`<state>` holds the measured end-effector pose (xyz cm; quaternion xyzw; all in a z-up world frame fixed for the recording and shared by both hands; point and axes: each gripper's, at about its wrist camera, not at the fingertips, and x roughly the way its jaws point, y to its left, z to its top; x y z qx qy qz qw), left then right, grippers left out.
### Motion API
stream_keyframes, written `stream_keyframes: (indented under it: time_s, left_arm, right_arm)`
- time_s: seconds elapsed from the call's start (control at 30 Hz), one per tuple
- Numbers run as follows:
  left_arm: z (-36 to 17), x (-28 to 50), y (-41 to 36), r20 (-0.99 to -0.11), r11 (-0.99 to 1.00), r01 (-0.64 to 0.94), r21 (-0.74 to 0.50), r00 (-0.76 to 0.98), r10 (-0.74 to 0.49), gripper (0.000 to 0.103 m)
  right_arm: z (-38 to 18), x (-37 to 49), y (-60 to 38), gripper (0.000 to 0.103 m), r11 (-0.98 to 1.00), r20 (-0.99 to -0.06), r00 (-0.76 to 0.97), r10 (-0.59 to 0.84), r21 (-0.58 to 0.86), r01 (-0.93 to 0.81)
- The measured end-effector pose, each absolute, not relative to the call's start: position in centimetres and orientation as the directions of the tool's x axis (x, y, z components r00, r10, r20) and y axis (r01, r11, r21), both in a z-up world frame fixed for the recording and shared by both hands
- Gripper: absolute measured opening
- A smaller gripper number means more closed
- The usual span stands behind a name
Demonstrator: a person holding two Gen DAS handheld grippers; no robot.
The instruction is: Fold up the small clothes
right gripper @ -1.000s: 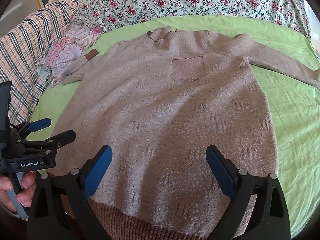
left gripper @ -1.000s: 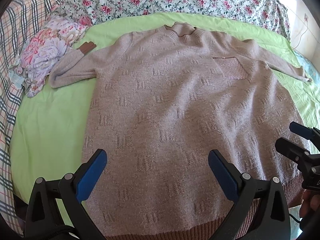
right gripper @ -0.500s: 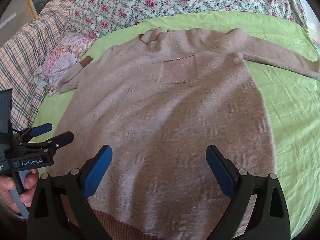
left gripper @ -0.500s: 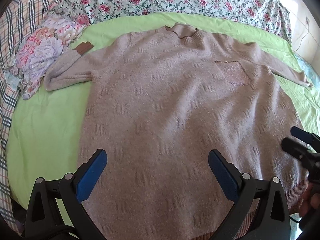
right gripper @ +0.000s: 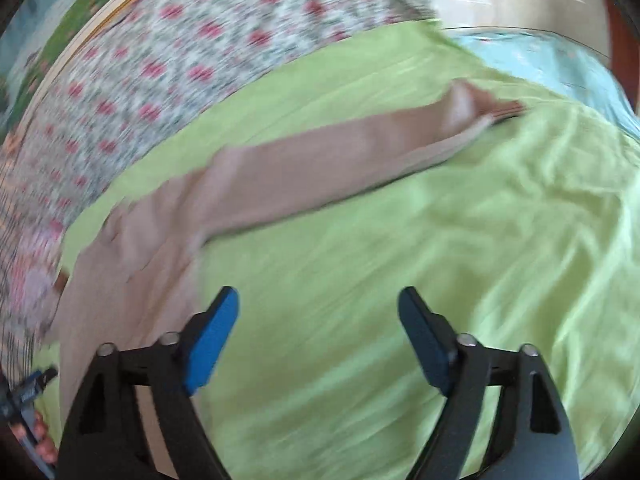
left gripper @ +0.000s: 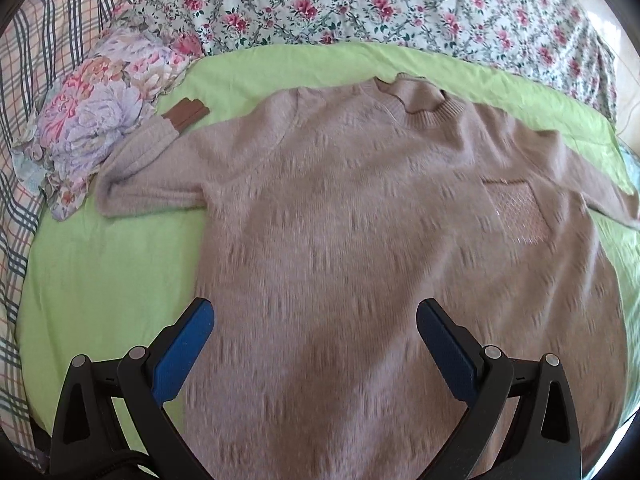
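A beige knit sweater (left gripper: 360, 220) lies flat, front up, on a green sheet (left gripper: 100, 272), with a chest pocket (left gripper: 516, 216) and a folded left sleeve with a brown cuff (left gripper: 186, 114). My left gripper (left gripper: 314, 340) is open and empty above the sweater's lower body. My right gripper (right gripper: 318, 328) is open and empty above bare green sheet (right gripper: 400, 260). The sweater's long right sleeve (right gripper: 320, 152) stretches across ahead of it, cuff (right gripper: 496, 108) at the far right. The right wrist view is blurred.
A flowered cloth bundle (left gripper: 100, 120) lies by the folded sleeve. A rose-print quilt (left gripper: 360, 4) runs along the back and a plaid blanket (left gripper: 24, 80) along the left. The left gripper shows at the lower left of the right wrist view (right gripper: 28, 396).
My right gripper has swung right, off the sweater body to the green sheet near the long sleeve. My left gripper has moved forward and left over the sweater. Both stayed open.
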<state>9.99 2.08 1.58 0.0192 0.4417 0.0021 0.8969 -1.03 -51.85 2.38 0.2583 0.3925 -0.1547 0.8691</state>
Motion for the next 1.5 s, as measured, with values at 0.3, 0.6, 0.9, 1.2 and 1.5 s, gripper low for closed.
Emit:
stream_keyframes:
  time_s: [0.3, 0.6, 0.9, 1.2, 1.5]
  left_arm:
    - [-0.9, 13.0, 0.0, -0.848, 0.999, 0.025, 0.042, 0.53, 0.022, 0.101]
    - [-2.2, 13.8, -0.8, -0.863, 0.998, 0.035, 0.06, 0.505, 0.034, 0.101]
    - [-1.7, 13.9, 1.2, -0.852, 1.0, 0.01, -0.005, 0.523, -0.01, 0.101]
    - [-0.7, 13.7, 4.1, -0.83, 0.996, -0.003, -0.09, 0.553, -0.073, 0.101]
    - [-1.6, 16.1, 6.4, -0.814, 0.969, 0.019, -0.246, 0.539, -0.218, 0.101]
  right_arm:
    - [1.0, 3.8, -68.0, 0.054, 0.596, -0.731, 0.655, -0.191, 0.444, 0.669]
    - [2.9, 5.9, -67.3, 0.009, 0.673, -0.705, 0.691, -0.163, 0.432, 0.6]
    - [5.9, 11.6, -48.7, 0.008, 0.81, -0.621, 0.752, 0.221, 0.546, 0.213]
    - [2.7, 19.5, -26.7, 0.008, 0.707, -0.567, 0.571, 0.594, 0.706, -0.035]
    - [-1.5, 21.9, -15.8, 0.013, 0.696, -0.611, 0.397, 0.685, 0.709, -0.11]
